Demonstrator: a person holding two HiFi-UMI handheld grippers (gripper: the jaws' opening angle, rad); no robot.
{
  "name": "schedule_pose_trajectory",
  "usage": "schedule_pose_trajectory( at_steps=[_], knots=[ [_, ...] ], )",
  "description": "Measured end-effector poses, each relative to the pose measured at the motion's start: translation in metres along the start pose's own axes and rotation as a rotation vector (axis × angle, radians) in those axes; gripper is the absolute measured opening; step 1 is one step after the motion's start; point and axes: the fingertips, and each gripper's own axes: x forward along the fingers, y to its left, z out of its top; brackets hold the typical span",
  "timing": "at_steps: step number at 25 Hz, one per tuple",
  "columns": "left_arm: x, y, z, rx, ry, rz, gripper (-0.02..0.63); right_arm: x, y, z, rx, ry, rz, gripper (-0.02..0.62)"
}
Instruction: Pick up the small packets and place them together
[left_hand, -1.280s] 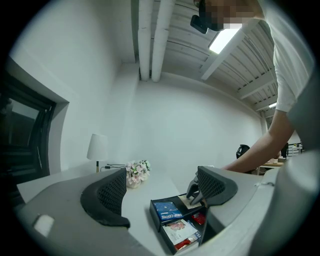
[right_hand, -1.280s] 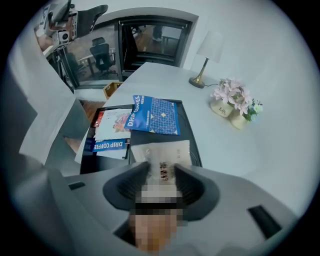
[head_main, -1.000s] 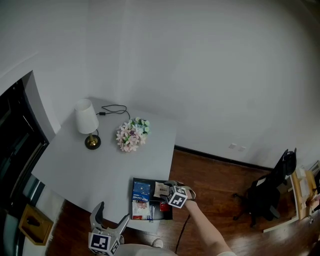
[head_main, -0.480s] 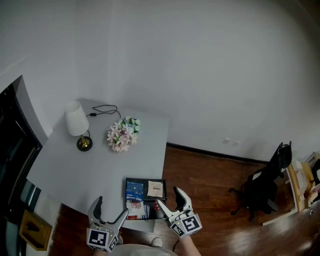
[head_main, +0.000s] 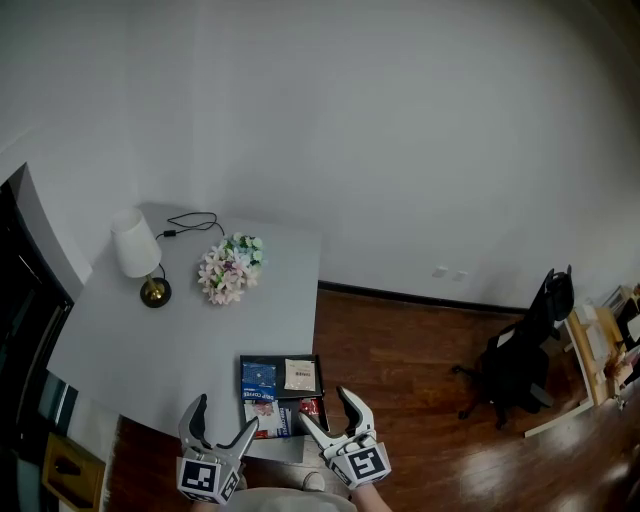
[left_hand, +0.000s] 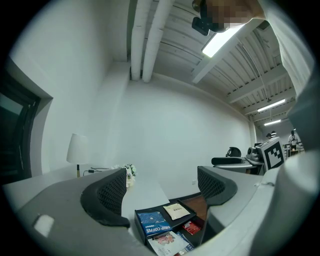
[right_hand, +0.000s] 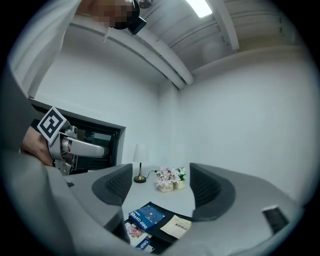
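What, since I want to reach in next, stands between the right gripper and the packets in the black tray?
Nothing visible does. The right gripper, jaws open and empty, faces the blue packet and beige packet in the black tray through open air; the left gripper hangs aside.

Bare tabletop (head_main: 150, 340) left of tray (head_main: 280, 358): open approach. Lamp (head_main: 135, 255), cable (head_main: 190, 222), flowers (head_main: 228, 268) crowd far end, well apart from tray.
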Motion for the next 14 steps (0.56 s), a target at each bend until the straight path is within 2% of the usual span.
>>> schedule_pose_trajectory(
  at_steps=[5,14],
  knots=[
    [-0.004,0.004,-0.001,-0.006,0.002,0.010,0.426,0.002,0.012,0.002,-0.025,0.018,0.035,0.373],
    [-0.019,0.018,0.002,-0.010,-0.004,0.024,0.426,0.006,0.034,0.000,-0.033,0.038,0.050,0.373]
  ],
)
